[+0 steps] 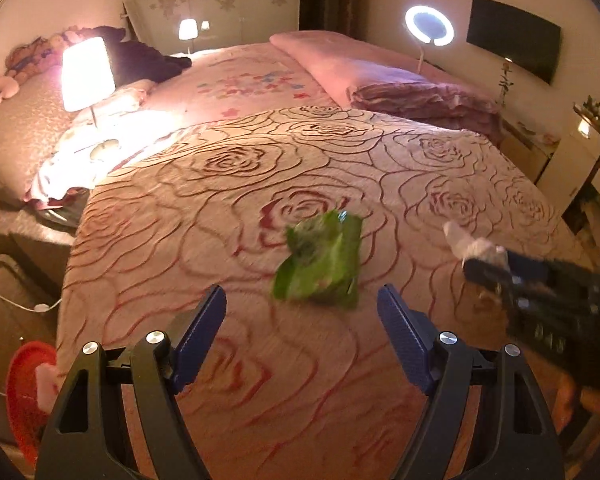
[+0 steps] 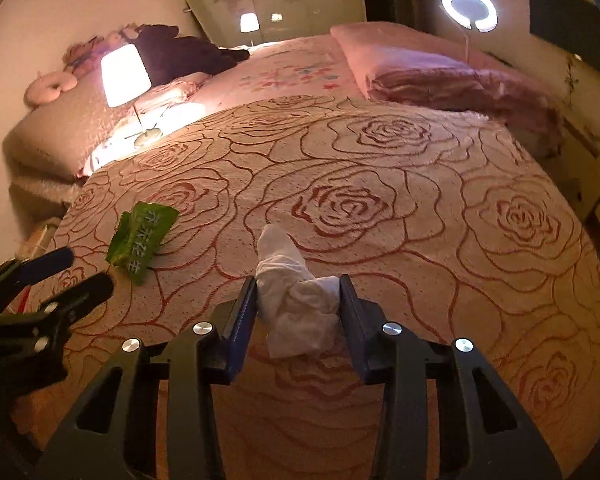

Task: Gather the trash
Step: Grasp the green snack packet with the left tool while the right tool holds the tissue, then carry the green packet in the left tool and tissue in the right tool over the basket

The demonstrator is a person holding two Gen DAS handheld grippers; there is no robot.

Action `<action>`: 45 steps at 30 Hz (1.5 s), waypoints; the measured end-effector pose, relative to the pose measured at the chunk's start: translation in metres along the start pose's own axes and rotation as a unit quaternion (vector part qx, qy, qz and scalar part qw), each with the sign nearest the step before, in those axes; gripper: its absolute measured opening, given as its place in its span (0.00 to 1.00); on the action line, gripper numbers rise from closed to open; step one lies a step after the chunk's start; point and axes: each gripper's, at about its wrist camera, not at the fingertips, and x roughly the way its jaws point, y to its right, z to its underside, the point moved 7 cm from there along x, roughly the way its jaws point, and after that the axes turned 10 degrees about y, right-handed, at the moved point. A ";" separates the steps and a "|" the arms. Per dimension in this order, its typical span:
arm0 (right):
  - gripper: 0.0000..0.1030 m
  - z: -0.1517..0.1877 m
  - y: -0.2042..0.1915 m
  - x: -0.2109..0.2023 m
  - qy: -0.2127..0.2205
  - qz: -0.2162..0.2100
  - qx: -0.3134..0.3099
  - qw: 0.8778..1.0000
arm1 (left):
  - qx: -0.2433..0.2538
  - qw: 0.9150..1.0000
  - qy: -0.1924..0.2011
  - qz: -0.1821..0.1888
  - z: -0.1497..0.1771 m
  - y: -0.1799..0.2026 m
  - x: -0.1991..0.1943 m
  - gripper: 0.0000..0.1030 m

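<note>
A crumpled white tissue [image 2: 284,256] lies on the rose-patterned bed cover [image 2: 380,208], and my right gripper [image 2: 298,280] is shut on it, both pads pressing its sides. In the left wrist view the same tissue [image 1: 476,246] sticks out of the right gripper [image 1: 484,268] at the right edge. A green snack wrapper [image 1: 324,260] lies flat on the cover just ahead of my left gripper [image 1: 302,294], which stands open and holds nothing. The right wrist view shows this wrapper [image 2: 140,240] to the left, with the left gripper [image 2: 76,272] close beside it.
A lit table lamp [image 1: 86,74] stands on the bed's left side near plush toys [image 1: 32,56]. Folded pink quilts [image 1: 412,96] lie at the far right. A red container [image 1: 24,392] sits on the floor beside the bed. A ring light [image 1: 429,26] glows at the back.
</note>
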 end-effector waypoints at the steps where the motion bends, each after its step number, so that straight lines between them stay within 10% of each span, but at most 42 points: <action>1: 0.39 0.000 -0.002 0.000 0.000 0.004 -0.006 1.000 | -0.002 1.000 -0.001 0.002 -0.002 0.001 0.003 0.73; 5: 0.38 -0.001 -0.008 0.003 -0.001 0.016 -0.024 1.000 | 0.000 1.000 -0.010 -0.002 -0.008 0.003 0.019 0.72; 12: 0.38 0.000 -0.004 0.004 -0.006 0.014 -0.020 1.000 | -0.001 1.000 -0.022 0.007 -0.006 -0.001 0.029 0.36; 45: 0.39 0.002 -0.014 0.007 -0.008 0.061 -0.076 0.995 | -0.031 0.996 -0.003 -0.084 0.084 -0.050 -0.089 0.36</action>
